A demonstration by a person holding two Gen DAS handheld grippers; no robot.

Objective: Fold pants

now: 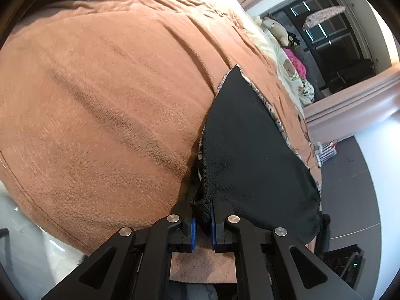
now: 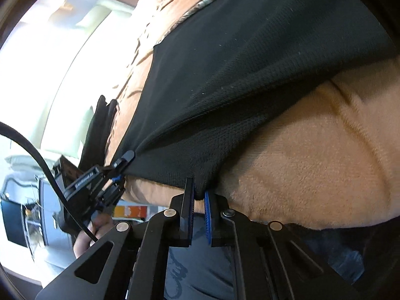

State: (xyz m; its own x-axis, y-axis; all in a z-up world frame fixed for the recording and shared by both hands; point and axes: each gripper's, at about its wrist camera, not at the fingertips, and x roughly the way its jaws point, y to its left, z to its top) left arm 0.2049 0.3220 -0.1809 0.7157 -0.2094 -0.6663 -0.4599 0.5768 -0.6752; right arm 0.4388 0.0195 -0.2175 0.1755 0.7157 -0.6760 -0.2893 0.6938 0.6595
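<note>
Two tongs are clamped on the near edge of the black pants, one at each corner. The left tongs pinch a bunched corner between their blue pads, and the right tongs bite the hem at the other corner; in the right view the left tongs show off to the left, gripping the same edge. The pants lie on the brown blanket of the bed, their long axis running away from both tongs toward the far side, where a patterned lining shows along the rim. Both hands sit about equally near, at the bed's near edge. My read: the next move is to lift this edge and carry it forward over the far part. Open blanket lies to the left; to the right the bed's side edge and floor are close.
</note>
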